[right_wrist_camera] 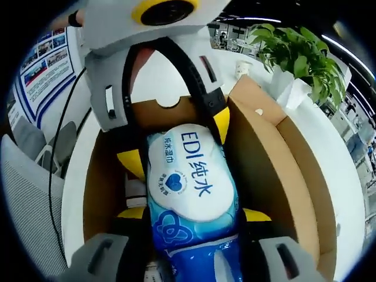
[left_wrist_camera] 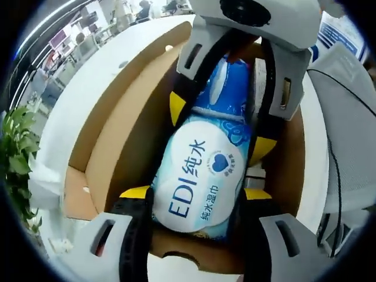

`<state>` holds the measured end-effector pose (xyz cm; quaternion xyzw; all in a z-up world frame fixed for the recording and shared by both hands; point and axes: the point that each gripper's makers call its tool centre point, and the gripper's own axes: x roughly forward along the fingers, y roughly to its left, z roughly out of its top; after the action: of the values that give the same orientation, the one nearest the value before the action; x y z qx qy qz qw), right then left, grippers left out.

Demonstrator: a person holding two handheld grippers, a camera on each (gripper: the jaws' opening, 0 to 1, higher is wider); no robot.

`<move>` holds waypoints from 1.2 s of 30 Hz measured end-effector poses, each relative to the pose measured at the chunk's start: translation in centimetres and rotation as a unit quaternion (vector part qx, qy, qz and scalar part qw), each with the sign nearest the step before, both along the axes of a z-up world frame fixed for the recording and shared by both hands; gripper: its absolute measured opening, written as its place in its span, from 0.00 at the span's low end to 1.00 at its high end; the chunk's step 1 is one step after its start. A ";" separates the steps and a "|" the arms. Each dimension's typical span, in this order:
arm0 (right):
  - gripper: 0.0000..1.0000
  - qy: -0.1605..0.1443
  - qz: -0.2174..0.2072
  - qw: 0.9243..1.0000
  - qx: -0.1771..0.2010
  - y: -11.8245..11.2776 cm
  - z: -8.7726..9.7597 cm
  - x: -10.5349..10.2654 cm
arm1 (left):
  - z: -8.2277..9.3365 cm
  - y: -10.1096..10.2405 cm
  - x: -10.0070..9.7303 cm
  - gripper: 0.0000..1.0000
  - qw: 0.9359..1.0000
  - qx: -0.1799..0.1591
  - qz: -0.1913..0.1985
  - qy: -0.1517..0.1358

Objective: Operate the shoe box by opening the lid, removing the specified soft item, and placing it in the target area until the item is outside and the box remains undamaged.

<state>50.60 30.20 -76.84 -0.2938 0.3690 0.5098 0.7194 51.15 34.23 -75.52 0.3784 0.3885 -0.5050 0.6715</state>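
Observation:
A blue and white pack of wet wipes (left_wrist_camera: 200, 176) marked "EDI" lies inside the open brown shoe box (left_wrist_camera: 117, 129). My left gripper (left_wrist_camera: 195, 194) is shut on the pack's near end, a yellow-tipped jaw on each side. From the top of the left gripper view my right gripper (left_wrist_camera: 218, 129) reaches in and is shut on the far end. In the right gripper view the pack (right_wrist_camera: 191, 182) sits between my right gripper's (right_wrist_camera: 194, 214) jaws, and the left gripper (right_wrist_camera: 176, 144) holds its other end. The box wall (right_wrist_camera: 276, 170) rises to the right, with the lid flap (right_wrist_camera: 252, 94) folded out.
The box stands on a white round table (left_wrist_camera: 70, 117). A green potted plant (right_wrist_camera: 294, 53) and a paper cup (right_wrist_camera: 242, 69) sit by the table's edge. A grey mesh chair (right_wrist_camera: 23, 200) and a cable are on the other side, under a wall poster (right_wrist_camera: 44, 64).

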 end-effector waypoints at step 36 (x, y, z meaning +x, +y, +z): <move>0.65 0.034 0.064 0.997 -0.033 0.7 -1.8 0.3 | -3.1 -1.2 0.6 0.67 0.994 -0.015 -0.109 0.006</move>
<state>50.87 30.90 -78.69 -0.3225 0.3904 0.5524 0.6622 51.79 33.02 -78.57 0.4055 0.3407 -0.5833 0.6158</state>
